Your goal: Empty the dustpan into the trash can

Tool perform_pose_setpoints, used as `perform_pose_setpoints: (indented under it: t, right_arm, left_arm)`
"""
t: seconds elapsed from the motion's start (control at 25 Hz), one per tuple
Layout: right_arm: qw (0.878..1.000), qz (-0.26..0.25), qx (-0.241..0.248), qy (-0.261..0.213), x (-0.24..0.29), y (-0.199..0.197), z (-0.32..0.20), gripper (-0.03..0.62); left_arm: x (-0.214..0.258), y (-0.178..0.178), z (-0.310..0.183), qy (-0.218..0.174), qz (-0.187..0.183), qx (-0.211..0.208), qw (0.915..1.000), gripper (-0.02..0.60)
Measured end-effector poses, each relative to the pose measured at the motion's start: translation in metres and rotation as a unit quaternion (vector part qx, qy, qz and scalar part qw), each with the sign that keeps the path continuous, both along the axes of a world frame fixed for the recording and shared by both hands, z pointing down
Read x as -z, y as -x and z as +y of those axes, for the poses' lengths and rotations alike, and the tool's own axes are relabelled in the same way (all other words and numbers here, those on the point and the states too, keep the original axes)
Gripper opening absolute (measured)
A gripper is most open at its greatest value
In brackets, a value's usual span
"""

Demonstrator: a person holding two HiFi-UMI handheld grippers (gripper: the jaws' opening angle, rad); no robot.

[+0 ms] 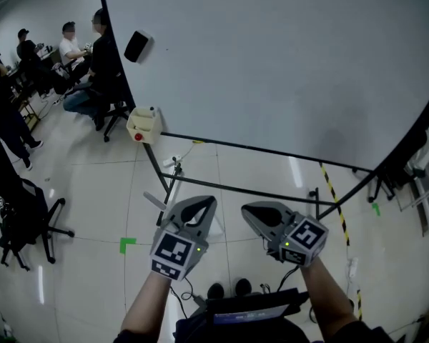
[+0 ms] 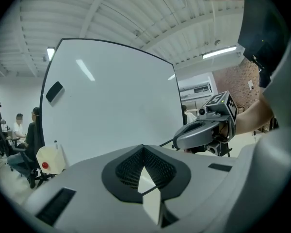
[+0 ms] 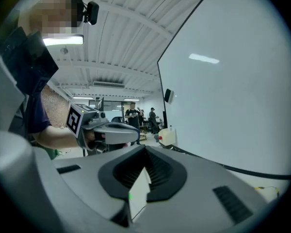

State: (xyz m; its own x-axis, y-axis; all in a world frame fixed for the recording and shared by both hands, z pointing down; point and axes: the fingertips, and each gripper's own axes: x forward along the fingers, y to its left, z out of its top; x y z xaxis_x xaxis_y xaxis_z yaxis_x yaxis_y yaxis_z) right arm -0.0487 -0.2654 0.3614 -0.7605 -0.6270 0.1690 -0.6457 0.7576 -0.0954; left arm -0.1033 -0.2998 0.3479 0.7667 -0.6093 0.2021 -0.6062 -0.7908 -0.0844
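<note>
Dustpan shows in no view, though I judge it light, stiff and best gripped by its handle; left tool (image 1: 206, 201) and right tool (image 1: 249, 210) sit clenched, empty, before the whiteboard (image 1: 272, 63).

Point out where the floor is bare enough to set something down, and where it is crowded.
Bare tiles lie between the office chair and the green tape mark, and right of the striped tape. The far left is crowded with seated people; the whiteboard stand blocks the middle.
</note>
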Motion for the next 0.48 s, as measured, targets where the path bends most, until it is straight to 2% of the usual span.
perform_pose_setpoints:
  t: [0.12,0.32,0.48]
  right_arm:
    - [1.000,0.004,-0.014,-0.010,0.009,0.004,0.002,0.015]
    - [0.998,-0.024,-0.049,-0.013,0.030,0.003,0.008,0.014]
    - [0.996,-0.038,-0.083,-0.008,0.036,-0.007,0.020,0.014]
  left_arm:
    - [0.005,0.005,-0.001,-0.015,-0.006,-0.003,0.9999,0.000]
    - [0.013,0.008,0.005,-0.016,0.017,-0.023,0.9995,0.000]
    - [0.022,-0.002,0.013,-0.015,0.048,-0.058,0.9971,0.000]
